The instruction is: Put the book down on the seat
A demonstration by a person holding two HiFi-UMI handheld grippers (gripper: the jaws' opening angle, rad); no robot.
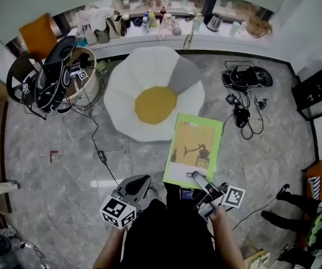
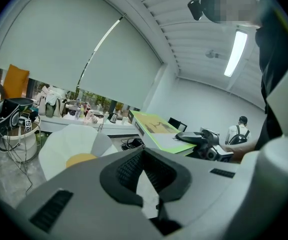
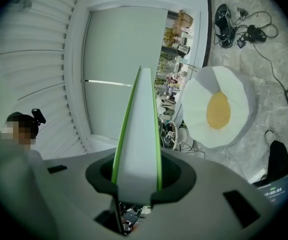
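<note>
Clearly the book (image 1: 194,144) is off the floor and carried by the right gripper (image 1: 197,178) alone. Its jaws are clamped on the middle of the book's near short edge, and the right gripper view shows the green-edged book (image 3: 138,134) wedged edge-on between the pads. In the head view the yellow cover faces up. The book's long axis runs straight away from the person, from the jaws toward the fried-egg seat (image 1: 155,94).

That seat, a white cushion with a yellow centre, lies on the marble floor (image 1: 65,167) ahead of the book and a little to its left. The book's far left corner overlaps the seat's near right rim, while the yellow centre lies well beyond it. Setting the book down would seem to call for carrying it forward and leftward along its own length, then lowering it flat.

The left gripper (image 1: 141,182) hangs low beside the person's left side, apart from the book and holding nothing. Its jaws look closed at the tips, though its own view leaves a thin wedge of floor showing between the pads, so I would not swear to it. From there the book (image 2: 156,126) is seen up and to the right, and the seat (image 2: 73,149) ahead to the left. The right hand is the one placed to finish.
</note>
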